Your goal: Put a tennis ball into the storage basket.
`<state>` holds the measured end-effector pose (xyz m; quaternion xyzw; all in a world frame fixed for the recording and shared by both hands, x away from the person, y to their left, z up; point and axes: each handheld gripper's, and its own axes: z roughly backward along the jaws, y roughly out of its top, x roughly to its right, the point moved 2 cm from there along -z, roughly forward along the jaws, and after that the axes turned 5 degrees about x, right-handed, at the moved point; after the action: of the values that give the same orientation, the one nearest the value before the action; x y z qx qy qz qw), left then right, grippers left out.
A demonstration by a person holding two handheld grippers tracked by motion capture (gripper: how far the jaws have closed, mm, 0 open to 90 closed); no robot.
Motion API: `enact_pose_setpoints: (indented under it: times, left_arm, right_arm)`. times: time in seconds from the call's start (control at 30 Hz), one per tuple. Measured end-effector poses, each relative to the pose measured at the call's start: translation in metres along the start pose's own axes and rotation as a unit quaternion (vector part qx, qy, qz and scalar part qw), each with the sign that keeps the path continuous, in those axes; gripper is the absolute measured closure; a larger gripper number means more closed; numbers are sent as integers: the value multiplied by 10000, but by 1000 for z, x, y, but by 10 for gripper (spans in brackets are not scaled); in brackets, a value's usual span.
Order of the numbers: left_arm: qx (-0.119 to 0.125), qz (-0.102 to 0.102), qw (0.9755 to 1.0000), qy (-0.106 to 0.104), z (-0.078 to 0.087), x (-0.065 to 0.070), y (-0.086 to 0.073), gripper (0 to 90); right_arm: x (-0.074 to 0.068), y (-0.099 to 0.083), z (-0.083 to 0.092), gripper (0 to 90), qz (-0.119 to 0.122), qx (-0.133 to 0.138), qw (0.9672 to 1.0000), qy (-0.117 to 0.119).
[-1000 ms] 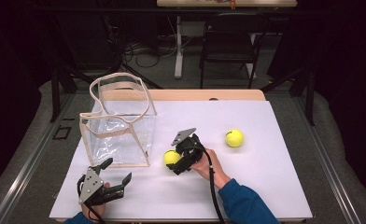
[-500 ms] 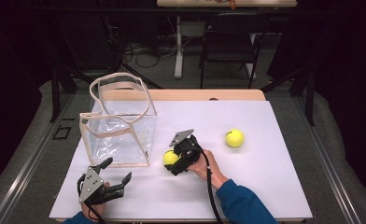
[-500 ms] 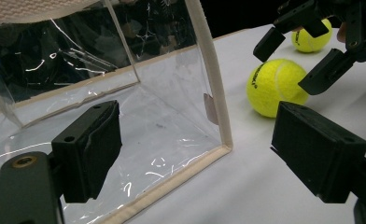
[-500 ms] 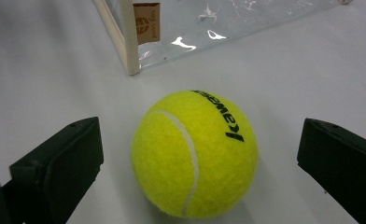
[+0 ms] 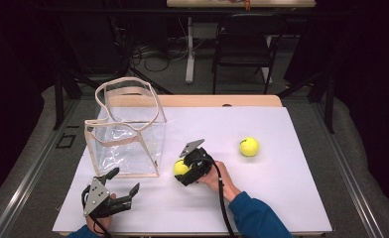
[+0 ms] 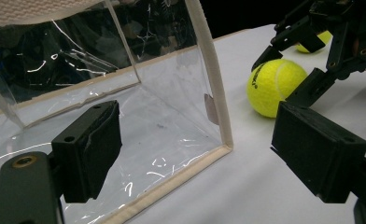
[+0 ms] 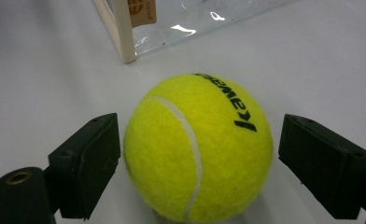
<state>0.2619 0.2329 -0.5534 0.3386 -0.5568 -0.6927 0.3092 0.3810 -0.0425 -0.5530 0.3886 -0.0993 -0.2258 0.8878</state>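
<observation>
At mid-frame in the high view, the right gripper (image 5: 185,171) had just been closing its jaws around the tennis ball (image 5: 181,167) on the table (image 5: 282,198), pads not quite touching; a grasp looked imminent. The left gripper (image 5: 125,183) sat open

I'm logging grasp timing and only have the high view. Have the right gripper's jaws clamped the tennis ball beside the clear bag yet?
Observer: Not quite. In the right gripper view the tennis ball sits between the jaws of the right gripper. They have just been closing, but a gap still shows at one pad.
Operator: Any marking on that ball?
Observer: Yes, black lettering is printed across its top.
Operator: And the left gripper?
Observer: The left gripper view shows the left gripper with its jaws wide apart and nothing between the pads, facing a corner of the clear bag.
</observation>
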Motion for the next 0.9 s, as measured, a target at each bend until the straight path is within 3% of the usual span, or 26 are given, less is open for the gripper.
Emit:
enact_pose_setpoints:
  times: [0.23, 0.53, 0.9]
  left_arm:
    - [-23, 13, 10000, 6, 0, -1, -1, 158]
    - [-39, 41, 10000, -4, -1, -2, -2, 158]
    - [12, 170, 9998, 64, -1, -4, -3, 158]
  right_arm:
    - [1, -4, -2, 251, -106, -40, 9999, 61]
    - [-2, -3, 1, 263, 12, -52, 10000, -4]
    - [-4, 0, 14, 264, 67, 204, 9997, -116]
